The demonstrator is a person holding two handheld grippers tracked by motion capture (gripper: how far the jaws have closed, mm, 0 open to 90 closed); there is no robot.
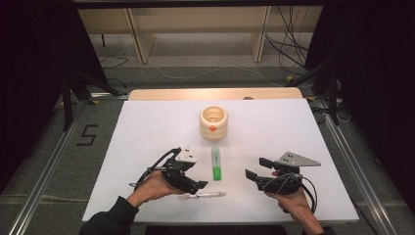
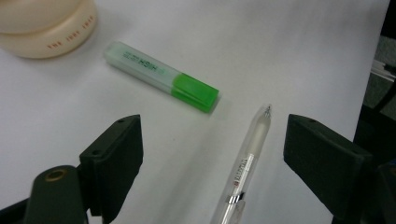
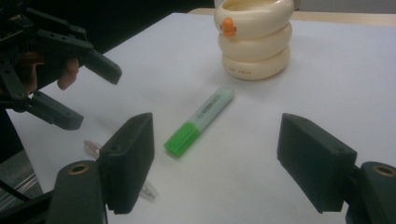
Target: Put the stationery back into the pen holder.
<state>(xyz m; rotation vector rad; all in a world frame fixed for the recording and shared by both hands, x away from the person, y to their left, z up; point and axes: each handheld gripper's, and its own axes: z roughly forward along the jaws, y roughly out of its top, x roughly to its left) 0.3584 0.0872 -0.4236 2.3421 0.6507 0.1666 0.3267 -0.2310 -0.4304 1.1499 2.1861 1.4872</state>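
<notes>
A clear pen (image 1: 203, 195) lies on the white table sheet (image 1: 147, 132) near the front edge. My left gripper (image 1: 198, 180) hovers over it, open. In the left gripper view the pen (image 2: 247, 158) lies between the spread jaws, nearer the right one, touching neither. A green highlighter (image 1: 216, 164) lies just behind the pen, pointing at a cream ringed holder (image 1: 213, 122) with an orange spot. My right gripper (image 1: 257, 168) stands open to the right of the highlighter (image 3: 198, 122), nothing between its jaws, facing the left gripper (image 3: 86, 95).
A wooden strip (image 1: 215, 93) borders the table's far edge. Cables and shelf legs lie on the floor beyond. Metal rails (image 1: 58, 147) run along both sides of the table.
</notes>
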